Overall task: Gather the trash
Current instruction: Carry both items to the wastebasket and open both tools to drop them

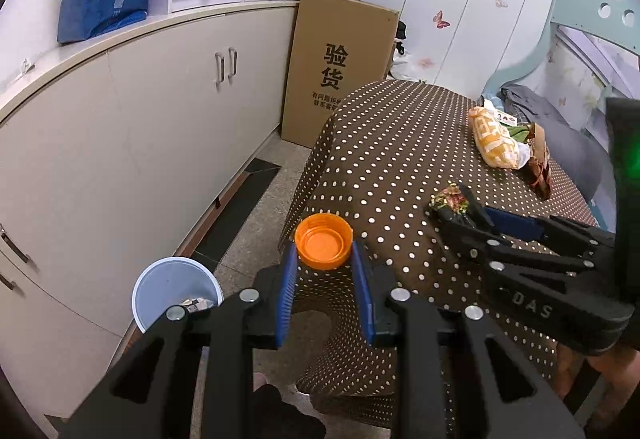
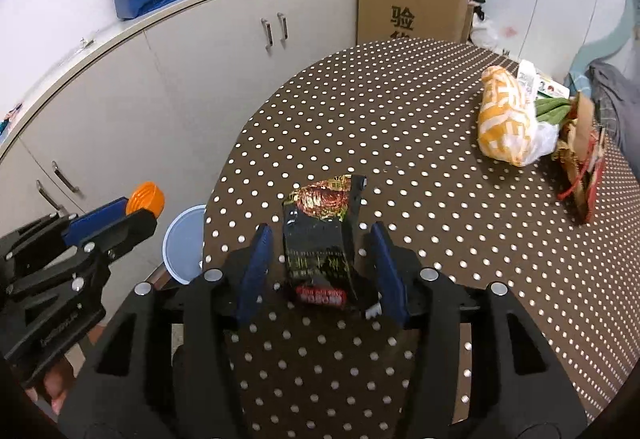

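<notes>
My left gripper [image 1: 324,253] is shut on an orange bottle cap [image 1: 323,240] and holds it in the air past the table's left edge; the cap also shows in the right wrist view [image 2: 146,199]. My right gripper [image 2: 322,239] is open around a black crumpled snack wrapper [image 2: 324,235] that lies on the polka-dot table [image 2: 400,119], pads apart from it. The wrapper shows in the left wrist view [image 1: 450,201]. A light blue bin [image 1: 176,289] stands on the floor below left of the cap, with some scraps inside.
A yellow-and-white plastic bag [image 2: 508,119], a green wrapper [image 2: 554,109] and a brown paper wrapper [image 2: 584,163] lie at the table's far right. White cabinets [image 1: 140,111] run along the left. A cardboard box [image 1: 340,67] stands behind the table.
</notes>
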Demonstrator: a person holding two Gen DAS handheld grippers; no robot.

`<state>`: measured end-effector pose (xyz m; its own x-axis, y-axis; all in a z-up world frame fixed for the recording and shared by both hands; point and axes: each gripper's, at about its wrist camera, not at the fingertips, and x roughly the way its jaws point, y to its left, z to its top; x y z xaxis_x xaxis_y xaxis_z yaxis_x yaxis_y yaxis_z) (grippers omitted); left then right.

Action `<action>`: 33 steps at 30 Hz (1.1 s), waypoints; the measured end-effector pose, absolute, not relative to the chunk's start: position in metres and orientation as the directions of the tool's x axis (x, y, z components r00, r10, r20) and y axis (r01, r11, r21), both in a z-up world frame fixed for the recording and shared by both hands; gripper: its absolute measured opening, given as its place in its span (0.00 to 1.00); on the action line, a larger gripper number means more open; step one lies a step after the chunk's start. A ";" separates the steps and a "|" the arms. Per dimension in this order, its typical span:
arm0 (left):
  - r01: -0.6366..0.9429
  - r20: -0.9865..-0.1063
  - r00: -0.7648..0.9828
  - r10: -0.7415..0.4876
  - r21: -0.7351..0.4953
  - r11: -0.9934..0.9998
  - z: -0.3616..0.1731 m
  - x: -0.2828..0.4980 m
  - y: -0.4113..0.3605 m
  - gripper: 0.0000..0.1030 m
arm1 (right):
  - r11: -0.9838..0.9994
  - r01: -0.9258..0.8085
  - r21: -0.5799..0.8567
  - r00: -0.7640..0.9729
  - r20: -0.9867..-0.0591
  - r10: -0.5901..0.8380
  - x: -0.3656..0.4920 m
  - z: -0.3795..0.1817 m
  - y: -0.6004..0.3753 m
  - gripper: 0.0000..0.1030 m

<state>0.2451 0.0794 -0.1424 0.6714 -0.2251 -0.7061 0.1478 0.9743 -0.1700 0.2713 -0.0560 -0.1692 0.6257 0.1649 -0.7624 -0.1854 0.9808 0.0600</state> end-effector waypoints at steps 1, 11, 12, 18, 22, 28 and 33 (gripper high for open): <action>0.147 -0.706 0.671 -0.226 -0.171 0.974 -0.143 0.246 0.080 0.26 | 0.981 -0.187 0.060 0.619 -0.768 0.165 0.274 -0.170 -0.057 0.49; 0.125 -0.700 0.679 -0.222 -0.188 0.974 -0.145 0.244 0.098 0.26 | 0.957 -0.278 0.079 0.638 -0.730 0.246 0.270 -0.164 -0.030 0.20; 0.118 -0.697 0.683 -0.219 -0.191 0.974 -0.144 0.243 0.103 0.26 | 0.953 -0.290 0.082 0.639 -0.725 0.257 0.268 -0.163 -0.027 0.20; 0.047 -0.703 0.691 -0.170 -0.191 0.980 -0.149 0.238 0.139 0.26 | 0.908 -0.398 0.132 0.620 -0.690 0.373 0.265 -0.157 0.021 0.20; -0.018 -0.727 0.677 -0.116 -0.174 0.985 -0.159 0.241 0.170 0.26 | 0.876 -0.457 0.153 0.602 -0.672 0.432 0.272 -0.163 0.060 0.20; -0.141 -0.780 0.625 -0.033 -0.155 0.978 -0.185 0.266 0.223 0.26 | 0.850 -0.490 0.193 0.575 -0.661 0.482 0.290 -0.182 0.101 0.20; -0.222 -0.789 0.614 0.024 -0.144 0.964 -0.197 0.295 0.259 0.29 | 0.850 -0.484 0.209 0.568 -0.664 0.487 0.311 -0.200 0.123 0.20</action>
